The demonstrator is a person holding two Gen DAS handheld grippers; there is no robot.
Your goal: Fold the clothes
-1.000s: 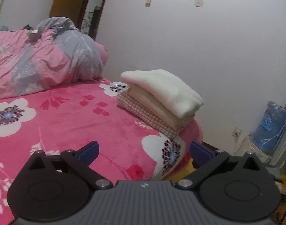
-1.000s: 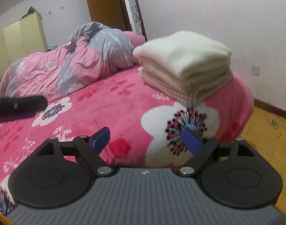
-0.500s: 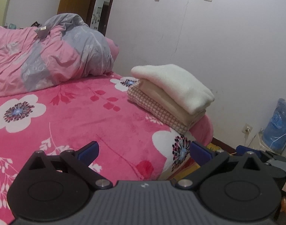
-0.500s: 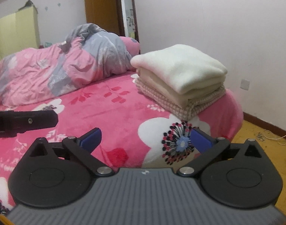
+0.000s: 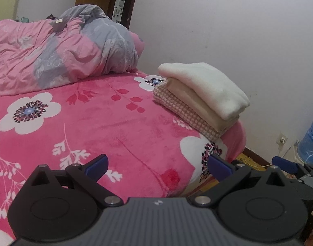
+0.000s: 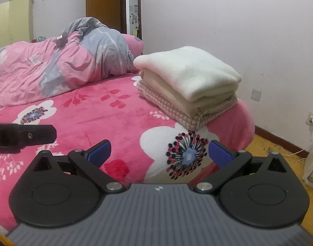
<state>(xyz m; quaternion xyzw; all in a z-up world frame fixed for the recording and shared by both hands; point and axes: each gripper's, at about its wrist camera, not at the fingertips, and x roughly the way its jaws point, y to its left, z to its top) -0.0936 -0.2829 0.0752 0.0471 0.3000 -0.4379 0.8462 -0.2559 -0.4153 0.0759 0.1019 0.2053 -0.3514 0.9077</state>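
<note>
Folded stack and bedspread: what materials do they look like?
Top white piece: fleece-like, going by its fuzzy matte nap. Cream piece under it: softer knit or fleece, unclear. Checked piece at the bottom: woven or waffle-like, small pink-white grid. Pink floral bedspread: plush velvety pile with a slight sheen and brush marks.

Fluffy cream top cloth (image 6: pixel 189 69), plush blanket (image 6: pixel 115 121), matt plastic right claw (image 6: pixel 159 153)

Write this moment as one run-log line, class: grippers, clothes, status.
left gripper: open, empty | right gripper: open, empty | stack of three folded cloths: on pink floral bed cover, near corner | status: none held
</note>
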